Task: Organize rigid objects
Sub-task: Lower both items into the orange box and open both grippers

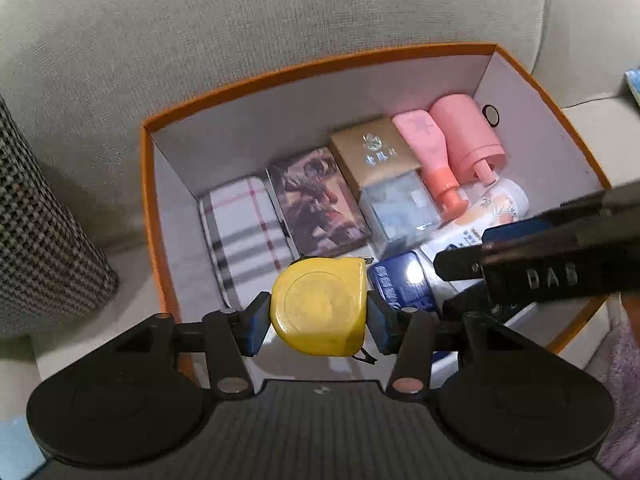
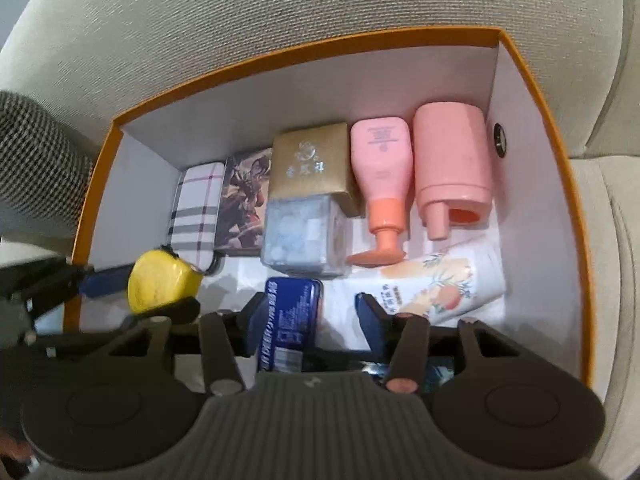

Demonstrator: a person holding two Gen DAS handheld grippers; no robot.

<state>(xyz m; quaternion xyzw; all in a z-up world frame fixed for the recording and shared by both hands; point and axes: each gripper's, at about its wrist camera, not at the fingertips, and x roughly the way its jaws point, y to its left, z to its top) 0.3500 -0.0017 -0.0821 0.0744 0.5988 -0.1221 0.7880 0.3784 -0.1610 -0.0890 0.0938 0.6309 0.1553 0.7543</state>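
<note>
Your left tool holds the yellow plastic tape measure above the orange-rimmed cardboard box, not yet placed. Your right tool stands partly open around the blue tin, its pads clear of it. Most items already lie packed inside. The box rests on a grey fabric sofa.

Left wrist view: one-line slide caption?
Left tool grips a yellow tape measure above the orange box packed with cases, cartons and pink bottles.

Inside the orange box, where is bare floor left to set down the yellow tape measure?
Bare floor lies at the near left, between plaid case, left wall of the orange box and blue tin. The back row and right side are crowded.
</note>
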